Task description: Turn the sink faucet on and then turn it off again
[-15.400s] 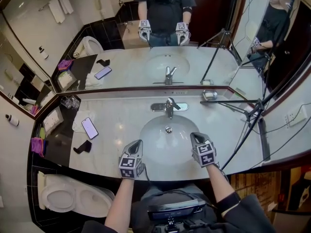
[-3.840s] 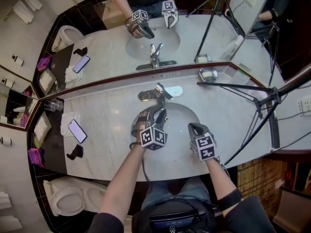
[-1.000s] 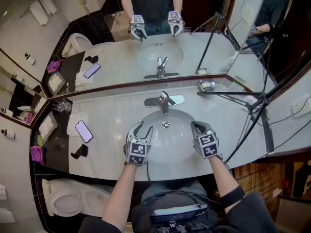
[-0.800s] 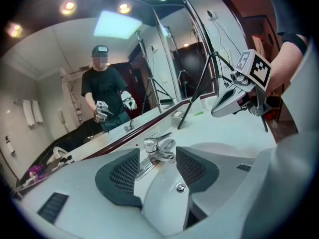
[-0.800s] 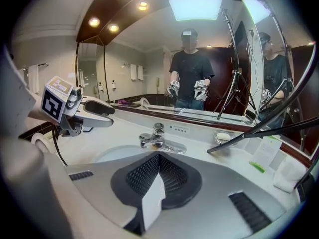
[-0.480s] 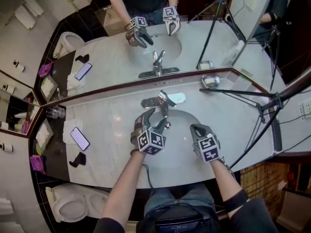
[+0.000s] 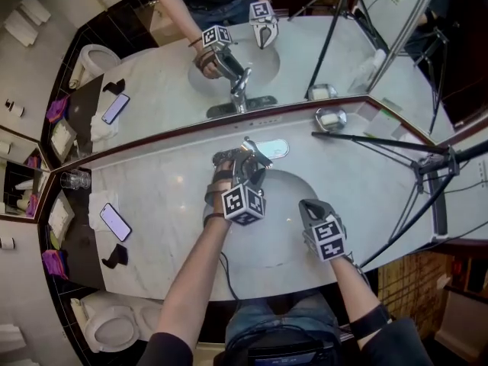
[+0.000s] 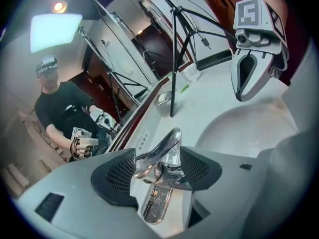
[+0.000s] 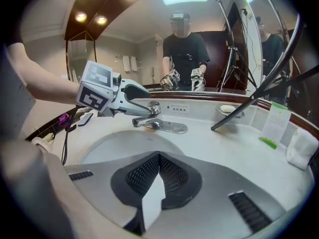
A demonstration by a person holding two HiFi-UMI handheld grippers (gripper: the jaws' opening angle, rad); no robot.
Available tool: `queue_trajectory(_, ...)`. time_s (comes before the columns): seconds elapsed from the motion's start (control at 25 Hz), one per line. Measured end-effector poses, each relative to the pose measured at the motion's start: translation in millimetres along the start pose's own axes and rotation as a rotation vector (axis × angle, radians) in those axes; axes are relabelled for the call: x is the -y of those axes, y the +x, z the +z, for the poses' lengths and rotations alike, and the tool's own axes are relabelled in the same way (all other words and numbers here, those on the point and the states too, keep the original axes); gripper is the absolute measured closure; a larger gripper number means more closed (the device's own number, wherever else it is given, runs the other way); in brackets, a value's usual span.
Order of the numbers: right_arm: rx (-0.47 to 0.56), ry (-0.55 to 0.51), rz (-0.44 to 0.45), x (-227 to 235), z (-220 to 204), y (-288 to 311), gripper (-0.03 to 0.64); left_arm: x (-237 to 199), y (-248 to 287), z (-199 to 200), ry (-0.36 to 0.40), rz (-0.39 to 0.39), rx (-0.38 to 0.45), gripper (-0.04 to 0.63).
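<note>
Now the left tongs (image 7: 241,166), just spread apart, straddle the faucet (image 8: 164,151); the right tongs (image 7: 309,207) sit together

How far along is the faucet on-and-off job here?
Nothing is visibly finished: no water stream shows. In hand: the left gripper, jaws just opened, straddles the faucet lever without pressing it. The right gripper is shut, idle above the basin. Remaining: work the lever, then withdraw.

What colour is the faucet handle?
Shiny chrome silver; the faucet handle shows best in the left gripper view.
</note>
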State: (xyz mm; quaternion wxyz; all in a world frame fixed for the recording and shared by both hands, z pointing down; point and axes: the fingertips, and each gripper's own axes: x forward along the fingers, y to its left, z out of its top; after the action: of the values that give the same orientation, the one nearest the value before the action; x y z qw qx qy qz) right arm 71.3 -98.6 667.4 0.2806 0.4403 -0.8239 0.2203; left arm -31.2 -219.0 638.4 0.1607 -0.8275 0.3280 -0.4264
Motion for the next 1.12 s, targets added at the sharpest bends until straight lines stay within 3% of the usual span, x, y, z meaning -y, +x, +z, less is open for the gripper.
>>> queue_trajectory(0.56, -0.021, 0.033, -0.031, 21, -17, -6, 0.595, -2, 27, 10, -0.035, 0.002, 0.013, 0.321)
queue_trajectory(0.76, -0.026, 0.031, -0.029, 21, -25, -5, 0.595, -16, 25, 12, -0.091, 0.057, 0.032, 0.321)
queue_trajectory(1.12, -0.022, 0.042, -0.024, 19, -19, -8, 0.594, -23, 25, 13, -0.139, 0.067, 0.037, 0.341)
